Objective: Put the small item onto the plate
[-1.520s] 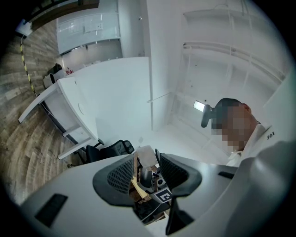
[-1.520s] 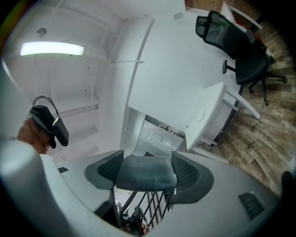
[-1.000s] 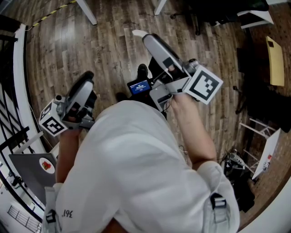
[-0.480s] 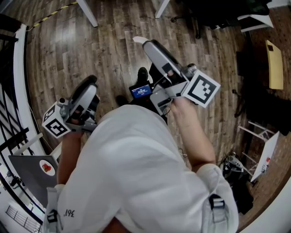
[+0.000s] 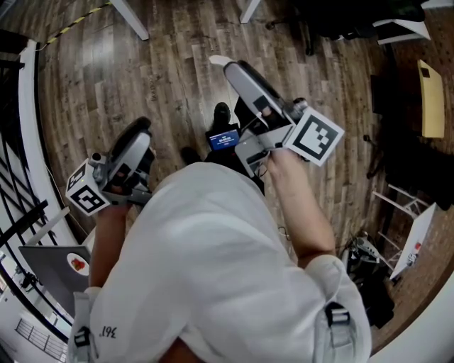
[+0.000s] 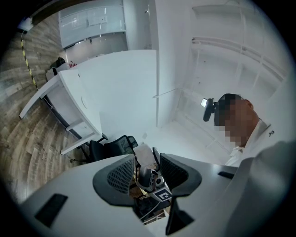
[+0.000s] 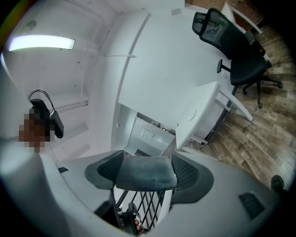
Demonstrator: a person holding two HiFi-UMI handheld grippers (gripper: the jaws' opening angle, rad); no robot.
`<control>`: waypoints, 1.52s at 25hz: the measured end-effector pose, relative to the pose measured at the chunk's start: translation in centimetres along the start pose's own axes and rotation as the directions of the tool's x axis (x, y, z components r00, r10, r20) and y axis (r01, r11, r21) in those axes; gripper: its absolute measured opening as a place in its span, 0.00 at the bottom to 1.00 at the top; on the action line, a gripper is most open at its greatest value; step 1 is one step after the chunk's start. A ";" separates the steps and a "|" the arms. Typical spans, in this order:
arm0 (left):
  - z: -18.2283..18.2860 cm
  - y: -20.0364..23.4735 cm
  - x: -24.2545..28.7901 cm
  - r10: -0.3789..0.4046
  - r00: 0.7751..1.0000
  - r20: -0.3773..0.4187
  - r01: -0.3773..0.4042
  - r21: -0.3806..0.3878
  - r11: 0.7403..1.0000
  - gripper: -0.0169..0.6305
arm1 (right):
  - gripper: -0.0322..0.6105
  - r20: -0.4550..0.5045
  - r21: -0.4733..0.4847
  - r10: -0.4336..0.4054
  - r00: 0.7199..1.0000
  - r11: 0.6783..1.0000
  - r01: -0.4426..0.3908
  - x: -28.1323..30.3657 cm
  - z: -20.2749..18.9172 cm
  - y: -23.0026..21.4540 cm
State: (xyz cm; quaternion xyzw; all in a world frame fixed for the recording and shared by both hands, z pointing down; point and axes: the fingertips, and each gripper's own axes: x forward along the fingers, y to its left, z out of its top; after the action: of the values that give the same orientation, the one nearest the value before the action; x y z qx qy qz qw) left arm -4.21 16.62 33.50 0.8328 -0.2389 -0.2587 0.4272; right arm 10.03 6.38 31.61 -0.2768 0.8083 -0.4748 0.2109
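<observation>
In the head view I look down over a white shirt at both grippers, held above a wooden floor. My right gripper [image 5: 221, 62] points away from me with a small pale block [image 5: 215, 59] at its tip. In the right gripper view that block [image 7: 145, 175] looks grey and fills the gap between the jaws, which are shut on it. My left gripper [image 5: 139, 125] is lower at the left, and its jaws [image 6: 145, 172] stand apart with nothing between them. Through that gap I see the right gripper [image 6: 147, 178] and its pale block [image 6: 144, 155]. I cannot make out a plate for certain.
A dark grey flat thing [image 5: 50, 266] with a small white-and-red round spot [image 5: 78, 263] lies at the lower left beside black railings [image 5: 14, 213]. A small blue screen [image 5: 223, 139] shows between the grippers. White table legs [image 5: 131, 18] and black chairs [image 5: 333, 21] stand further off.
The left gripper has risen a little and shifted right. The right gripper has barely moved and still holds the block. The grey flat thing has slid lower in view.
</observation>
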 end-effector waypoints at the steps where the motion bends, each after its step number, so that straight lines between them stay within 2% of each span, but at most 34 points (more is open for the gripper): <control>1: 0.3 0.4 0.7 0.003 1.000 -0.003 -0.003 -0.003 1.000 0.30 | 0.54 0.003 0.002 -0.006 1.000 1.000 0.006 0.2 0.7 -0.6; 6: 1.9 3.1 5.1 0.011 1.000 -0.021 -0.011 -0.003 1.000 0.30 | 0.54 0.021 0.012 -0.018 1.000 1.000 0.018 2.0 4.9 -3.8; 11: 4.3 5.9 11.7 0.013 0.999 -0.036 -0.013 0.001 1.000 0.30 | 0.54 0.013 0.010 -0.026 1.000 1.000 0.026 4.2 10.7 -7.1; 17: 8.1 8.5 20.4 0.008 1.000 -0.006 -0.007 0.025 1.000 0.30 | 0.54 -0.016 -0.020 -0.030 0.999 0.999 0.029 6.9 18.7 -10.7; 22: 12.3 11.9 24.2 0.019 1.000 0.019 -0.019 0.027 0.999 0.30 | 0.54 -0.028 0.002 -0.037 0.999 0.999 0.037 11.4 22.2 -13.8; 26: 17.1 16.5 24.7 0.040 0.998 0.048 -0.041 0.013 0.999 0.30 | 0.54 -0.060 -0.004 -0.052 0.997 0.999 0.052 17.0 23.2 -16.3; 29: 21.9 20.3 25.2 0.039 0.998 0.046 -0.039 0.002 0.999 0.30 | 0.54 -0.048 -0.010 -0.057 0.997 0.998 0.057 22.7 24.6 -18.1; 34: 31.8 24.9 26.6 0.025 1.000 -0.018 -0.025 0.022 0.999 0.30 | 0.54 -0.014 0.000 -0.105 0.994 0.995 0.105 32.3 27.0 -20.0; 38: 38.0 28.4 28.0 0.008 0.998 -0.069 -0.006 0.030 1.000 0.30 | 0.54 0.032 -0.025 -0.120 0.992 0.992 0.121 38.4 29.3 -21.2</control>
State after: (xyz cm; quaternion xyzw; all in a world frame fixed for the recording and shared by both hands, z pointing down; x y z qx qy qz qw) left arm -12.36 -37.84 31.86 0.8468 -0.2308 -0.2243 0.4236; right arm 3.86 -46.02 33.87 -0.3349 0.7932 -0.4717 0.1903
